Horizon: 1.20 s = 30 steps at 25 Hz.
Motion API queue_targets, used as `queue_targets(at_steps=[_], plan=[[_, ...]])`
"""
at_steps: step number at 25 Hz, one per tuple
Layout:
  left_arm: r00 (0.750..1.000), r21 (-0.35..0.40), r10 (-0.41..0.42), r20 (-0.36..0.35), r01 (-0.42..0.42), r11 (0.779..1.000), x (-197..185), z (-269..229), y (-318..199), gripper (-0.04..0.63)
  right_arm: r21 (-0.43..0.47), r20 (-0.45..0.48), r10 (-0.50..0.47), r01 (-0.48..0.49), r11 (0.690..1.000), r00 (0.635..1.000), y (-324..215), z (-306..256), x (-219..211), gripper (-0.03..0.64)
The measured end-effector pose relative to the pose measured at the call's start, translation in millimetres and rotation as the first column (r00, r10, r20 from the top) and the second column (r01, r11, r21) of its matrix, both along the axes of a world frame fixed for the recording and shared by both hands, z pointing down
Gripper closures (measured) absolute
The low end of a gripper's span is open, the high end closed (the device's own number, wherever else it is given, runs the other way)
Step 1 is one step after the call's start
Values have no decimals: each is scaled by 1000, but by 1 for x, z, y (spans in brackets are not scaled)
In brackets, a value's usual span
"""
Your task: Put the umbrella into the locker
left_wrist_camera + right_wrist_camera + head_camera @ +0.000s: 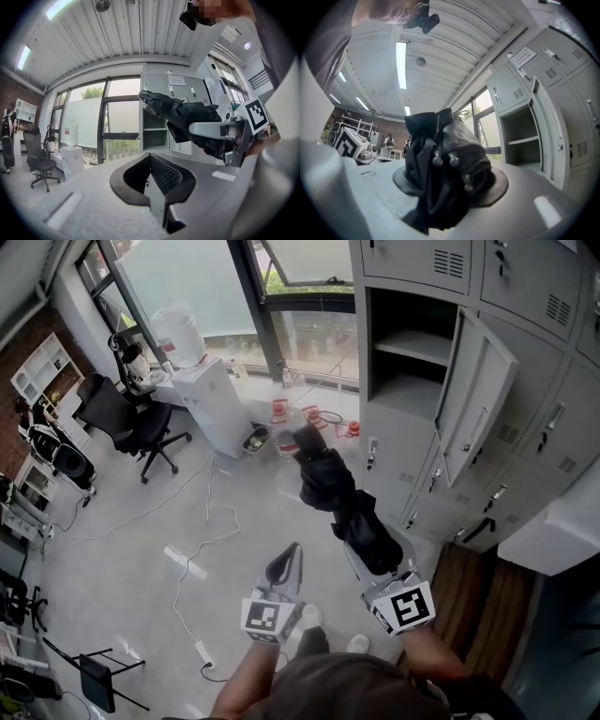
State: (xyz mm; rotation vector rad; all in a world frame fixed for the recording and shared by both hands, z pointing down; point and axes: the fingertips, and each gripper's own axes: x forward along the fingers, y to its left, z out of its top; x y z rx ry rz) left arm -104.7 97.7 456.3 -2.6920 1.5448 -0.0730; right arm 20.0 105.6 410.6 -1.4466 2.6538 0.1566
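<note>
A folded black umbrella [333, 488] sticks out forward from my right gripper [372, 563], which is shut on its lower end. The umbrella's tip points toward the grey lockers, where one compartment [412, 381] stands open with its door [478, 399] swung to the right. In the right gripper view the umbrella [445, 164] fills the space between the jaws, and the open compartment [522, 136] lies ahead on the right. My left gripper [286, 563] hangs beside it on the left, shut and empty. The left gripper view shows the umbrella [183, 115] in front of the locker [157, 131].
A white water dispenser [211, 395] and a black office chair [131, 418] stand at the back left. White cables [202, 540] and a power strip [203, 652] lie on the floor. Red-capped jugs [314, 418] sit by the window. The other locker doors [553, 427] are closed.
</note>
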Motion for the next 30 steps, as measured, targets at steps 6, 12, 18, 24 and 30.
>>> queue_targets(at_steps=[6, 12, 18, 24, 30], plan=[[1000, 8, 22, -7, -22, 1000, -9, -7, -42, 591, 6, -12, 18, -18, 1000, 1000, -35, -5, -8, 393], [999, 20, 40, -8, -40, 999, -29, -14, -85, 591, 11, -13, 29, -29, 1000, 999, -71, -15, -27, 393], [997, 25, 72, -7, -72, 997, -48, -12, -127, 591, 9, 2, 66, -66, 998, 998, -106, -20, -44, 393], [994, 9, 107, -19, -107, 994, -67, -11, -159, 591, -11, 11, 135, -135, 991, 991, -133, -18, -53, 393], [986, 2, 166, -22, -166, 986, -70, -6, -179, 591, -38, -17, 225, -226, 973, 974, -146, -6, -47, 393]])
